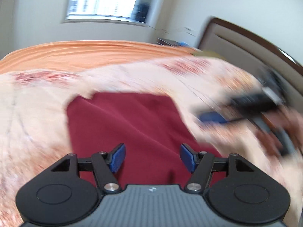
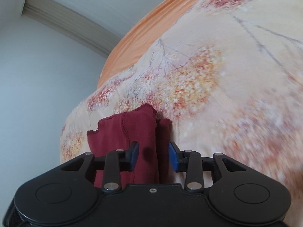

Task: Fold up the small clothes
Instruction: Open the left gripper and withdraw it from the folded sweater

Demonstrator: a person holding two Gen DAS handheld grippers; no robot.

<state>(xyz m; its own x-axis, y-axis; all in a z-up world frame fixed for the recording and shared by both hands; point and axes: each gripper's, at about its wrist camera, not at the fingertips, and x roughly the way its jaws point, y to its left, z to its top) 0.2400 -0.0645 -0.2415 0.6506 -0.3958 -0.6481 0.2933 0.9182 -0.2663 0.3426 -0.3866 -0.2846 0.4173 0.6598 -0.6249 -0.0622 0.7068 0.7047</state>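
Garment: red cloth (image 1: 121, 124) flat on bed (image 1: 34, 113), ready for folding.
Left claw (image 1: 152, 158): wide, empty.
Right claw (image 2: 153, 158): wide, empty, over cloth edge.

Bed (image 1: 79, 54) with an orange sheet on it. On top, a soft pale blanket (image 1: 34, 113) with red and yellow speckles and thin grey branch lines. Flat on the blanket, a dark red piece of clothing (image 1: 128, 124), folded over, with a seam and a wavy edge.
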